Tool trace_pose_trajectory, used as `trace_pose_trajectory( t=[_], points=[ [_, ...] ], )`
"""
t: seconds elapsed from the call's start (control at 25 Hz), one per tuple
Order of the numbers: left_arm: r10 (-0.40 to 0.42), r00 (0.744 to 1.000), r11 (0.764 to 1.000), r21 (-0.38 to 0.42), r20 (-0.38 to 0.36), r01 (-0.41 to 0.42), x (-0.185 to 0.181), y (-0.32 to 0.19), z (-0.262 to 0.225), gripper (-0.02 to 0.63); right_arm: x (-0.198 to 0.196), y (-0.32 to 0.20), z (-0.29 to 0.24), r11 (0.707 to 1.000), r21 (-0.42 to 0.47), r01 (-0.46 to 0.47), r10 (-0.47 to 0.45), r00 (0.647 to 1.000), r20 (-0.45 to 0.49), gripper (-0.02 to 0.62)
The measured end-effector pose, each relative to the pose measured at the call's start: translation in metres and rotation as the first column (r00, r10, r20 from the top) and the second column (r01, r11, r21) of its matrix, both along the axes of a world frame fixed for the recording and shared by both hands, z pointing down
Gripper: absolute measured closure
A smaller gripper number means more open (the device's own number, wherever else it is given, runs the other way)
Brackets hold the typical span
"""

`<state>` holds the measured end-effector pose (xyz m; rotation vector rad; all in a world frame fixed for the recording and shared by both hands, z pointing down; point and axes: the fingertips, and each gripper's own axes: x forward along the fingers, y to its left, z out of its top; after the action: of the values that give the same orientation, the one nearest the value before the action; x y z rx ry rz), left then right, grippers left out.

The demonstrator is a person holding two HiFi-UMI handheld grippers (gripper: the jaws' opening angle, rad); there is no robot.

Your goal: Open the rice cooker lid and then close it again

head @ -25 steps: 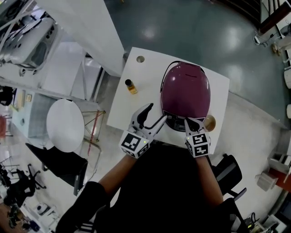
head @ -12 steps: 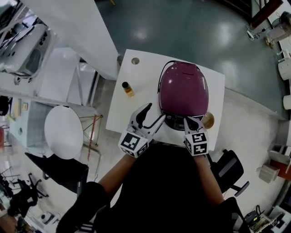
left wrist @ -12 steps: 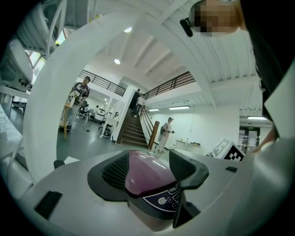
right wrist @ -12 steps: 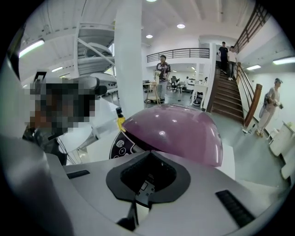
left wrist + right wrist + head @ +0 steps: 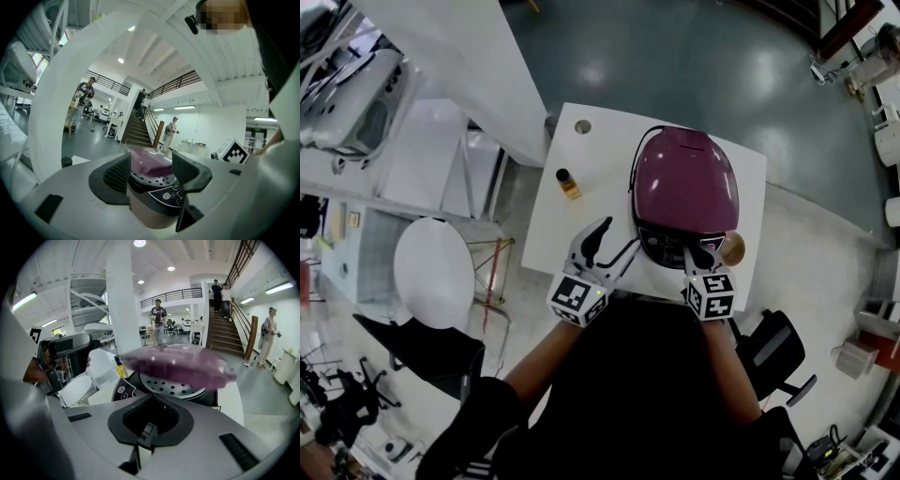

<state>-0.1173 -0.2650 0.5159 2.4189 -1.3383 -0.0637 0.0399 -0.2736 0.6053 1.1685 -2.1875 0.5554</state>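
The rice cooker (image 5: 684, 187) stands on the white table (image 5: 595, 211), its purple lid (image 5: 178, 364) raised a little and blurred above the perforated inner plate (image 5: 173, 383). My right gripper (image 5: 698, 250) is shut with nothing between its jaws, its tip at the cooker's front by the control panel (image 5: 667, 246). In the right gripper view the closed gripper (image 5: 142, 434) points at the panel below the lid. My left gripper (image 5: 621, 232) is open, left of the cooker's front and apart from it. The left gripper view frames the lid (image 5: 150, 161) between the open jaws.
A small bottle of yellow liquid (image 5: 569, 181) stands left of the cooker. A round brown object (image 5: 733, 247) lies at the cooker's right front corner, and a round hole (image 5: 582, 126) marks the table's far left. A round white stool (image 5: 434, 258) stands left; a dark chair (image 5: 778, 352) right.
The lid's front edge has lifted off the cooker body, and more of the dark front panel shows. Both grippers have stayed about where they were.
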Motion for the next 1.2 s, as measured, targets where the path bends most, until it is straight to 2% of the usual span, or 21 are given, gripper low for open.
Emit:
trace_pose_trajectory(
  t=[0.68, 0.92, 1.04, 1.2],
  points=[
    [0.018, 1.0, 1.0, -0.004, -0.002, -0.018, 0.002, 0.005, 0.0, 0.35, -0.001, 0.002, 0.005, 1.0, -0.019, -0.016, 0.018, 0.997, 0.076, 0.595],
    [0.045, 0.999, 0.999, -0.003, -0.014, -0.045, 0.015, -0.005, -0.005, 0.351, -0.001, 0.001, 0.006, 0.999, -0.026, -0.025, 0.028, 0.992, 0.126, 0.597],
    [0.026, 0.998, 0.999, -0.022, -0.053, -0.027, 0.019, -0.011, -0.008, 0.351, -0.002, -0.001, 0.005, 1.0, -0.002, -0.006, 0.006, 0.989, 0.148, 0.595],
    [0.013, 0.999, 0.999, -0.03, -0.052, -0.015, 0.024, -0.015, -0.015, 0.35, -0.001, 0.0, 0.002, 0.999, 0.032, 0.002, -0.007, 0.987, 0.162, 0.595]
  ],
)
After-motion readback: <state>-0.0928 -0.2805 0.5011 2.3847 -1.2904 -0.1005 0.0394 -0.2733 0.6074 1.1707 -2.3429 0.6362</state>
